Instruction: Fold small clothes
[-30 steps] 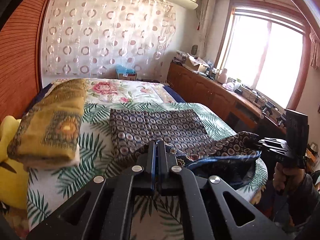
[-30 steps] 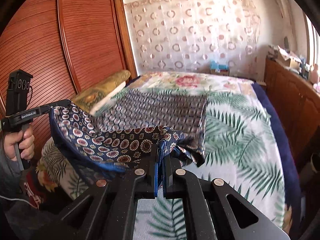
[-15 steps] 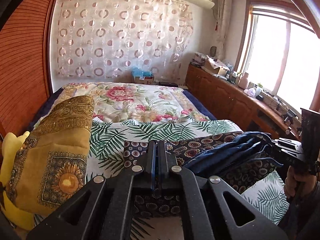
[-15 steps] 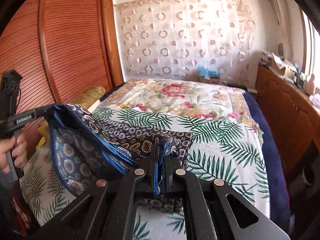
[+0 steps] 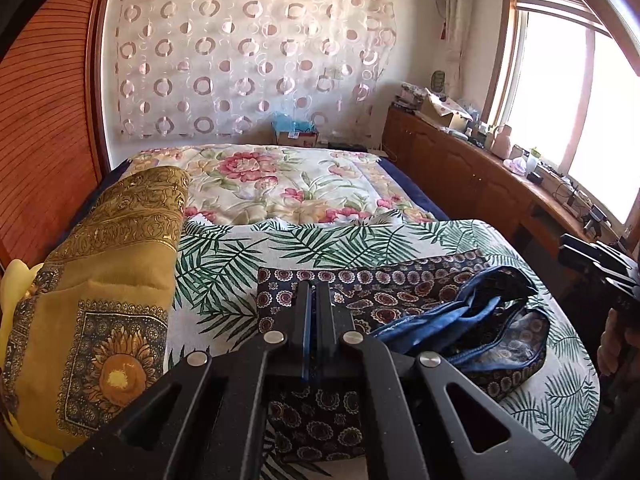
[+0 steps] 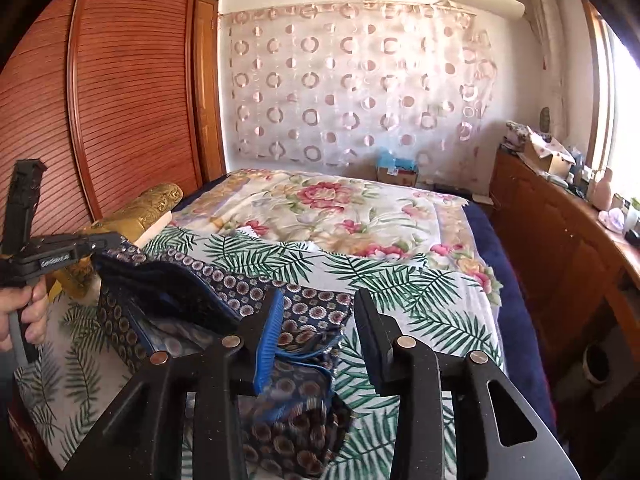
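My left tongs are pressed together on the near edge of the patterned shorts, pinching a fold of the dark medallion-print cloth between the pads. My right tongs are opening: the jaws stand apart, the blue-edged cloth lies loose against the left finger and nothing presses on it from the other side. The shorts lie folded over on the bed, on the palm-leaf sheet near its front end, with the blue lining and waistband bunched up towards my right hand. In the right wrist view my left hand grips its handle at the left edge, and the cloth runs from those tongs down to the sheet. Just beside the shorts on the left rests a folded mustard-yellow blanket with a sunflower print. Farther back the bed wears a floral quilt. Beyond it hangs a sheer curtain with circles, with a slatted wooden wardrobe to the left and a long wooden cabinet under the window.
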{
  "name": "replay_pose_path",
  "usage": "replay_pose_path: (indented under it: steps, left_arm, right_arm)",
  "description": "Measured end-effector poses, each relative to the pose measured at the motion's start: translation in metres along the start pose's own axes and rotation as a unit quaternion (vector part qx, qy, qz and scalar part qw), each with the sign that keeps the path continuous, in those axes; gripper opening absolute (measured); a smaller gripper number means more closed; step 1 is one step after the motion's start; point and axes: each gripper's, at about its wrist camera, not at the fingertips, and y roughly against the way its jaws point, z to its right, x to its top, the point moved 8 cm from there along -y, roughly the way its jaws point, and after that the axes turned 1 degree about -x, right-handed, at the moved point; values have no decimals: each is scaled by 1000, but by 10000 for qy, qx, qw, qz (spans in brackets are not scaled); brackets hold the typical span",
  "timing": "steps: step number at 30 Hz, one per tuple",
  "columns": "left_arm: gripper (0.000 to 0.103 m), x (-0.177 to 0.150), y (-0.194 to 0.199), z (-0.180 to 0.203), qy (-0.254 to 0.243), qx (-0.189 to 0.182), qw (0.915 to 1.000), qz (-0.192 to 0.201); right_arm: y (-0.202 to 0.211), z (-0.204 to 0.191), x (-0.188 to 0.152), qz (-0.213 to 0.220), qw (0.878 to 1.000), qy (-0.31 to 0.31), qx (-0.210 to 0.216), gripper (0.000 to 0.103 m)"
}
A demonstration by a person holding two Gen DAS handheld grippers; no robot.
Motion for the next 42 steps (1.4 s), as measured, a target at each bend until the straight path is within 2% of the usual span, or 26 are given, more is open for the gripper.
replay_pose_path:
  steps: [11, 16, 20, 24, 25, 26, 27, 29, 30, 31, 34, 36, 42]
  left_arm:
    - [2, 2, -25, -6, -151, 88, 9997, -183]
    - [2, 3, -34, -6, -228, 137, 9995, -164]
    - [2, 5, -37, -6, -237, 114, 9995, -171]
    - [2, 10, -31, -3, -190, -18, 9998, -57]
    - [2, 11, -29, -3, -174, -63, 9998, -42]
    - [2, 12, -27, -3, -152, -109, 9998, -28]
    - [3, 15, -24, -2, -121, -202, 9997, 1]
    - [7, 21, -19, -1, -84, -319, 9994, 33]
    - [17, 24, -16, 1, -113, -374, 9992, 76]
    - [38, 27, -13, 2, -141, -390, 9990, 158]
    - [63, 32, -2, 6, -302, -413, 9978, 426]
    - [70, 33, -1, 5, -289, -402, 9977, 473]
    - [71, 21, -26, -3, -304, -220, 9992, 159]
  right_arm:
    - [-4, -7, -48, -497, 9979, 271, 302, 46]
    - [-5, -2, -63, -661, 9962, 497, 289, 46]
    - [-23, -5, -65, -875, 9936, 668, 251, 46]
    - [-41, -7, -52, -899, 9935, 507, 491, 46]
    - [-46, -8, -49, -879, 9932, 500, 581, 44]
    - [-50, -8, -46, -852, 9930, 502, 653, 27]
    - [-54, -8, -44, -850, 9924, 500, 736, 16]
    - [-65, -9, -43, -941, 9909, 448, 847, 7]
    - [-68, -9, -40, -937, 9908, 417, 879, 5]
    - [-70, -8, -38, -905, 9910, 359, 915, 5]
    - [-76, -2, -27, -743, 9928, 211, 921, 3]
    - [-80, 3, -19, -665, 9940, 136, 858, 3]
    - [-95, 7, -8, -642, 9956, 101, 674, 3]
